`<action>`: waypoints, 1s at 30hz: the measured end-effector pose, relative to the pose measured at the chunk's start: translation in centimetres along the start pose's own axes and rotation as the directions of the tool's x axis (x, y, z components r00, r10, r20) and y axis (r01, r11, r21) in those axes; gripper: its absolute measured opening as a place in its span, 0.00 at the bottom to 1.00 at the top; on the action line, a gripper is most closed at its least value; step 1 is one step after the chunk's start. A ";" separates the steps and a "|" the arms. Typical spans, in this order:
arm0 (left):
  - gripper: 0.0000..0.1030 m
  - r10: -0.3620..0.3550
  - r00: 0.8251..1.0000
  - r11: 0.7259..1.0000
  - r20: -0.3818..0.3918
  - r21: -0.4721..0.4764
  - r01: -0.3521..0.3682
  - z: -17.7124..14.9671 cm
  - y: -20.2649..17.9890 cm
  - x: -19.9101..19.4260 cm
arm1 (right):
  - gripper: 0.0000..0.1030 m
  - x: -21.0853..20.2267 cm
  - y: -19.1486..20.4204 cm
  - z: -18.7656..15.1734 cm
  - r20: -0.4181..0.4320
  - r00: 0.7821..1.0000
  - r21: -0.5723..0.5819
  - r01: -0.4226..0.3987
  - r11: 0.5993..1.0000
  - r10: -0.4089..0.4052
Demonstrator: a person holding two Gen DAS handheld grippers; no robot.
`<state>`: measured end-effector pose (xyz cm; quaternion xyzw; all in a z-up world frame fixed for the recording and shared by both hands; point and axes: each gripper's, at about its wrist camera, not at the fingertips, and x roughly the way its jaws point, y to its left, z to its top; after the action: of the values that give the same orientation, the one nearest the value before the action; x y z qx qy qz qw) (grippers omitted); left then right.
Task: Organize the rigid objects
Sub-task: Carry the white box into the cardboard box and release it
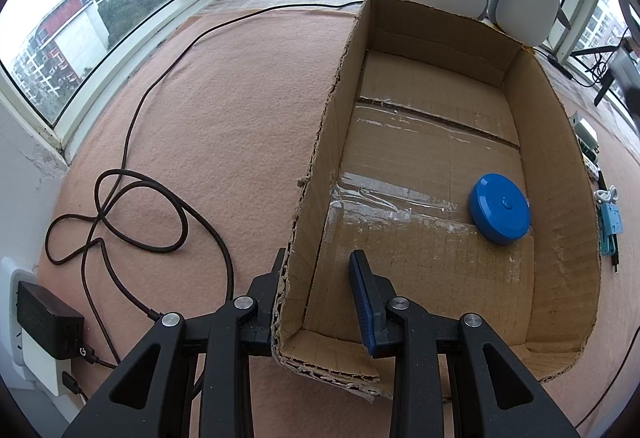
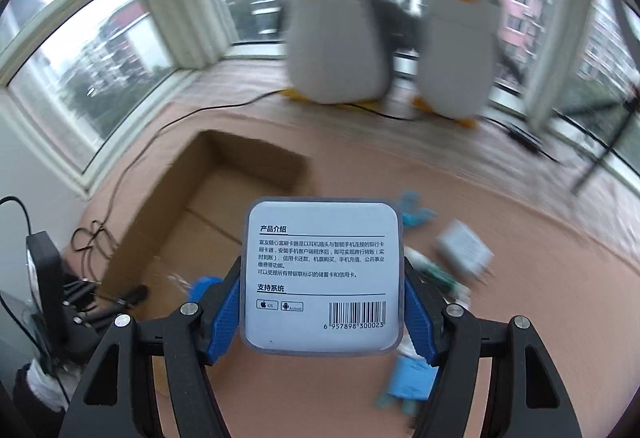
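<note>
- your right gripper [image 2: 322, 302] is clenched on the white product case [image 2: 322, 276], blue pads on its left and right edges, case held up off the mat w/ the printed back facing the cam
- case sits upright in the jaws: barcode end down near the gripper, heading text at the top, so print runs top to bottom along the fingers. it's nearly square w/ rounded corners so no real long axis imo, maybe a touch taller than wide
- handling guess: hard plastic shell, looks light, stiff, prob a bit slick on those smooth edges. side edges are the right place to grab, which is what you've got. don't squeeze harder than needed, thin clear shells can crack
- cardboard box [image 1: 460, 142] is ahead and to the left of the case in the right cam, open top, so that's prob the drop target. whole bg is motion blurred there, can't tell exact spacing
- left gripper [image 1: 316, 302] straddles the box's near left wall, one finger outside, blue-padded one inside. there's a visible gap on the inside finger, so it looks released, not pinching the wall
- blue round disc [image 1: 500, 208] already lies flat in the box by the right wall, so leave room for it
- more small bits on the mat right of the box, incl a white charger [image 2: 464, 250], too blurry to ID the rest
- two penguin plushies [image 2: 460, 46] behind, just ignore
</note>
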<state>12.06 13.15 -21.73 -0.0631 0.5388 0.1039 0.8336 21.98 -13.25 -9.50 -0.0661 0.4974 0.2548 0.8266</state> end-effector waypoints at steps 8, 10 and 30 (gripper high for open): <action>0.31 -0.002 1.000 1.000 0.000 -0.001 0.002 0.1 0.0 0.0 | 0.64 5.6 7.0 1.7 -0.069 0.997 -0.124 -0.033 0.992 0.025; 0.31 -0.002 1.000 1.000 0.000 -0.001 0.002 0.1 -0.1 0.0 | 0.64 7.3 8.3 1.9 -0.092 0.996 -0.149 -0.032 0.988 0.018; 0.31 -0.004 1.000 1.000 0.001 -0.004 0.004 0.2 0.0 0.0 | 0.77 13.4 11.6 1.5 -0.180 0.982 -0.242 0.003 0.970 -0.048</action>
<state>12.23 13.15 -21.66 -0.0657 0.5381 0.1035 0.8339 22.58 2.08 -18.57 -0.1958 0.5365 0.2952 0.7659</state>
